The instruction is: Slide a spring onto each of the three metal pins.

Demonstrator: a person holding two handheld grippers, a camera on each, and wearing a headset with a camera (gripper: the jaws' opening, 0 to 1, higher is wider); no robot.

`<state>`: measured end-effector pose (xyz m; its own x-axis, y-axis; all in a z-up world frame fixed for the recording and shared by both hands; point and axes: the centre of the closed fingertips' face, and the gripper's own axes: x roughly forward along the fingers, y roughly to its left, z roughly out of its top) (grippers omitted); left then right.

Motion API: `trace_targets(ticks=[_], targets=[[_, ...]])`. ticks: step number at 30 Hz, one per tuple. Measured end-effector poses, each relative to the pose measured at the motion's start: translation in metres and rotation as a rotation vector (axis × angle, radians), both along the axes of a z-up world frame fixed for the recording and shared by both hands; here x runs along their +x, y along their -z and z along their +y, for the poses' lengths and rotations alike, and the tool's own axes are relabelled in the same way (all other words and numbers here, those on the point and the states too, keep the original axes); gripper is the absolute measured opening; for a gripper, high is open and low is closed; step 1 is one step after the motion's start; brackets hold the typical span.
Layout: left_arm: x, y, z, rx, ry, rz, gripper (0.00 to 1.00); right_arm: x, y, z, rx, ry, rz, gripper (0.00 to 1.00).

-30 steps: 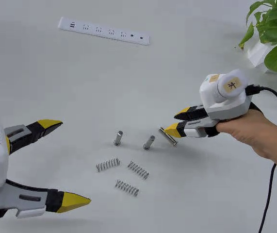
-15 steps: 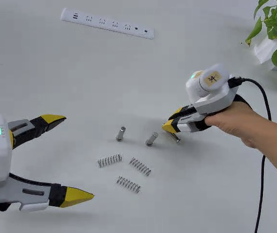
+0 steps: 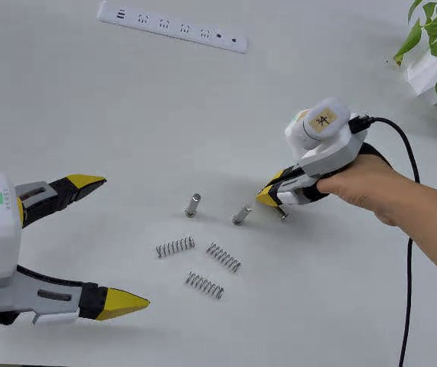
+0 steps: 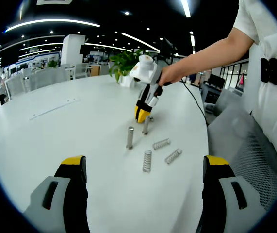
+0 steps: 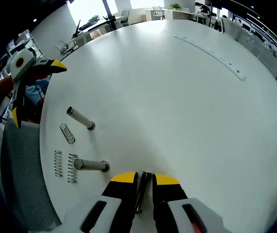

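I see two short grey metal pins standing upright around the middle of the desk (image 3: 111,115), well clear of every edge. The first pin (image 3: 193,204) stands apart from the second pin (image 3: 242,215), which is nearer the desk's right edge. The third pin (image 3: 281,213) sits tilted, clamped between the jaws of the right hand-held gripper (image 3: 266,197), just beside the second; I cannot tell whether its lower end touches the desk. Three bare coil springs lie flat toward the near edge, none on a pin: the left spring (image 3: 175,246), the middle spring (image 3: 223,258), and the nearest spring (image 3: 204,285).
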<state>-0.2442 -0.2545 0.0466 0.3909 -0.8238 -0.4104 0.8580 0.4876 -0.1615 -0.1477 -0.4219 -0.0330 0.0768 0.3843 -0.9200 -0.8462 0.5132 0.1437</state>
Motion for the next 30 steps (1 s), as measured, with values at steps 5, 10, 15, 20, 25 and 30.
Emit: trace_targets(ticks=[5, 10, 15, 20, 25, 30], targets=[[0.000, 0.001, 0.000, -0.001, -0.001, 0.002, 0.99, 0.005, 0.002, -0.002, -0.001, 0.008, -0.002, 0.06], [0.000, 0.000, -0.001, -0.003, -0.003, 0.001, 0.99, 0.009, 0.005, -0.004, -0.006, 0.022, -0.001, 0.06], [0.000, 0.000, -0.001, -0.002, -0.002, 0.003, 0.99, 0.005, 0.003, -0.002, -0.004, 0.031, 0.003, 0.05], [0.001, 0.000, -0.001, -0.003, -0.002, 0.002, 0.99, 0.002, 0.000, -0.001, 0.000, 0.030, -0.009, 0.05], [0.000, -0.001, -0.002, -0.003, -0.002, 0.001, 0.99, 0.001, -0.007, -0.002, 0.013, 0.035, -0.024, 0.05], [-0.001, -0.002, -0.003, -0.003, 0.002, 0.000, 0.99, -0.001, -0.015, -0.004, 0.027, 0.040, -0.046, 0.05]])
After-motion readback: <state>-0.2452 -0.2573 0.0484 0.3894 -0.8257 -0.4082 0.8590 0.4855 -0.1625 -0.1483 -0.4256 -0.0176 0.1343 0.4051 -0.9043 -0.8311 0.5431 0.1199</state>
